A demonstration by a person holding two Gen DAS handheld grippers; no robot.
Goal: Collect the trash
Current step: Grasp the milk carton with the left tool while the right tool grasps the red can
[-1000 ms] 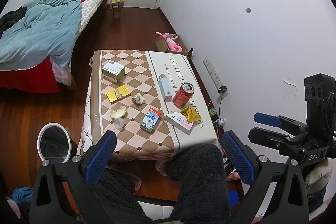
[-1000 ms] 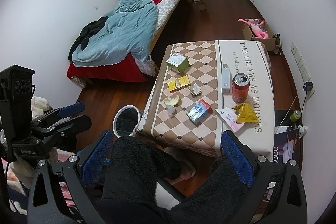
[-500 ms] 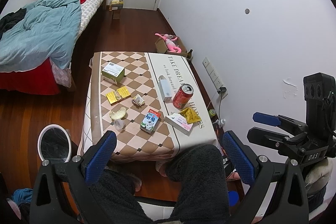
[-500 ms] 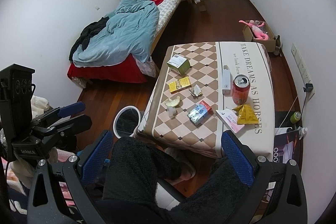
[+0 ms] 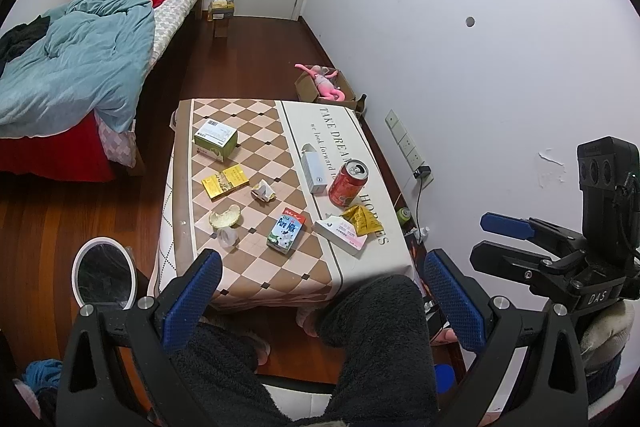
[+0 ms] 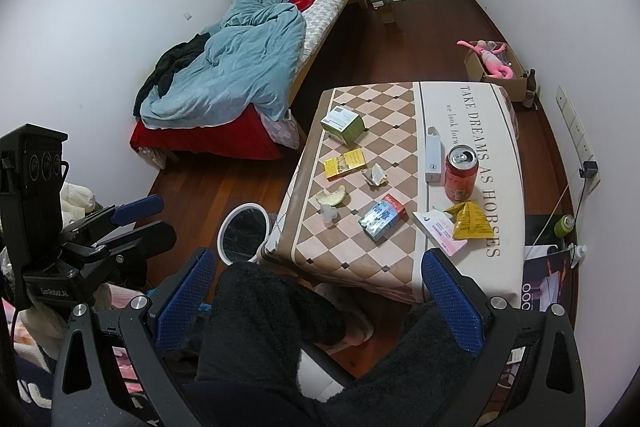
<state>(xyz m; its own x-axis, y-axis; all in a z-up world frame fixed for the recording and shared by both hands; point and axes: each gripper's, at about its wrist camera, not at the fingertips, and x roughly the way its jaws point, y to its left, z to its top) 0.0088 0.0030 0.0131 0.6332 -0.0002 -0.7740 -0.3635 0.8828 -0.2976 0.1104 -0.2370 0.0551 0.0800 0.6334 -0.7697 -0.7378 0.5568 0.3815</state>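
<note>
Trash lies on the checkered table (image 5: 256,279): a red can (image 5: 348,183), a milk carton (image 5: 287,235), a yellow snack bag (image 5: 362,221), a yellow packet (image 5: 226,183), crumpled paper (image 5: 263,191), a peel (image 5: 226,218) and a green box (image 5: 216,139). A white-rimmed bin (image 5: 105,275) with a black liner stands on the floor at the table's near left corner. My left gripper (image 5: 320,291) is open and empty, held above the person's knees short of the table. My right gripper (image 6: 318,295) is likewise open and empty; the can (image 6: 461,173) and bin (image 6: 244,233) lie ahead of it.
A bed with a blue duvet (image 5: 72,67) fills the left side. A cardboard box holding a pink toy (image 5: 326,87) sits by the wall beyond the table. Wall sockets and a charger (image 5: 422,171) are at the right. Dark wooden floor runs to the door.
Both views have drifted slightly, with the table sitting a little differently in frame. Nothing on the table has moved, and both grippers stay open.
</note>
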